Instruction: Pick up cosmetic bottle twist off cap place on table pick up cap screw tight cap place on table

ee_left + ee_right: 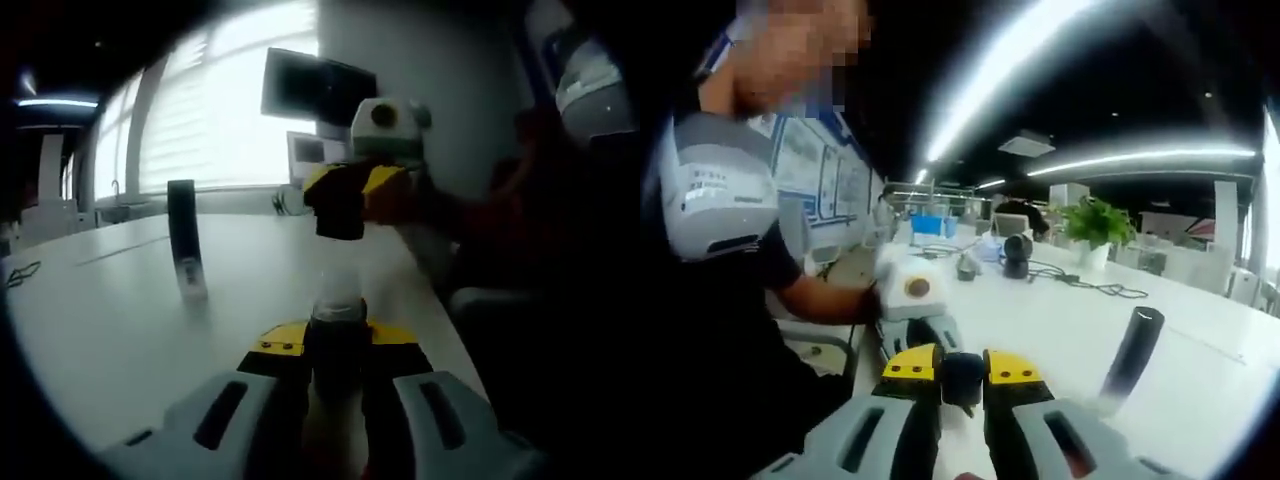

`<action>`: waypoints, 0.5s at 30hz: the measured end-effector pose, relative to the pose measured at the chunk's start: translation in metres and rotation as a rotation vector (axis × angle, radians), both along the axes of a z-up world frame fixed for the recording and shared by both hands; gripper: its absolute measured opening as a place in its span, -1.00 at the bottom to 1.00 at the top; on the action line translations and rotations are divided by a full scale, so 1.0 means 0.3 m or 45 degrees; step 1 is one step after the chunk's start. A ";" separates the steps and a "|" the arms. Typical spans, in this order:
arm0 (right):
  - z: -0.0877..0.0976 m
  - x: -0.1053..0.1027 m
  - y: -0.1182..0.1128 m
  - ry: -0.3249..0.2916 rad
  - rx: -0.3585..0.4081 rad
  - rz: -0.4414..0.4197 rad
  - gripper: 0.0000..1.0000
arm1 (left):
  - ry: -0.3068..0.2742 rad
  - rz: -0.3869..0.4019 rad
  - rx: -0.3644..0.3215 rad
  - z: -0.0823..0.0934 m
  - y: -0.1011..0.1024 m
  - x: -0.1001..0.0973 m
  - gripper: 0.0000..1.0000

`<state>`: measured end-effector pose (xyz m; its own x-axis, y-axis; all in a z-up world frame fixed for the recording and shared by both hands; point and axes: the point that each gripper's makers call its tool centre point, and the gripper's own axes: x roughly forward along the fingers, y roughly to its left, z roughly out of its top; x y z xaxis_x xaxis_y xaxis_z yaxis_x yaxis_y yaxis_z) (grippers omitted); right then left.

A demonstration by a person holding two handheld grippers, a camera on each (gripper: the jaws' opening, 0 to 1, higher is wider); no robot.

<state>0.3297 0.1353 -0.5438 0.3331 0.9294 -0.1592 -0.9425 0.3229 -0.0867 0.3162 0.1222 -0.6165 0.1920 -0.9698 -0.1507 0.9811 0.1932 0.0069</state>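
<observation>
Left gripper (338, 375): grey jaws with yellow tips, closed narrow on the bottle; seen head-on in the right gripper view (925, 335), a person's hand behind it.
Bottle (338, 300): upright between the left jaws, translucent pale body with a dark band just above the yellow tips; its top meets the dark underside of the right gripper.
Right gripper (350, 195): in the left gripper view it hangs directly over the bottle, yellow and black, a person's arm behind it; in its own view (962, 385) the jaws are drawn close on a small dark round thing.
Cap (962, 378): dark, rounded, pinched between the right gripper's yellow tips; whether it is on the bottle or off it cannot be told.
Table (110, 310): white, smooth, matt, long; the bottle is held above its near edge.
Tube (185, 235): tall dark cylinder, standing on the table well left of the bottle; in the right gripper view (1130, 355) it appears tilted, with a rounded top.
Cables (1090, 285): dark, loose on the far tabletop.
Plant (1095, 225): green, leafy, in a pale pot at the table's far end.
Monitor (318, 88): dark flat screen, beyond the right gripper.
Window (230, 120): bright, with slatted blinds.
Ceiling lights (1140, 160): long glowing strips.
Person (710, 250): dark short-sleeved shirt, close beside the table.
</observation>
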 end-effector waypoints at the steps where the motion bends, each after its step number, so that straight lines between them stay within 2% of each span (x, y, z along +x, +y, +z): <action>1: 0.001 -0.002 0.006 0.001 0.000 0.017 -0.80 | 0.002 -0.001 0.000 0.000 0.000 -0.001 -0.80; 7: 0.002 -0.001 0.045 0.033 0.001 0.090 -0.80 | 0.002 -0.004 0.000 0.000 -0.001 -0.003 -0.80; 15: -0.020 -0.008 0.098 0.041 -0.052 0.174 -0.80 | 0.003 -0.006 -0.001 0.000 -0.002 -0.001 -0.80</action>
<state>0.3272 0.1648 -0.5498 0.1976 0.9583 -0.2066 -0.9800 0.1879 -0.0660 0.3158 0.1217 -0.6163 0.1869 -0.9708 -0.1505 0.9821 0.1883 0.0045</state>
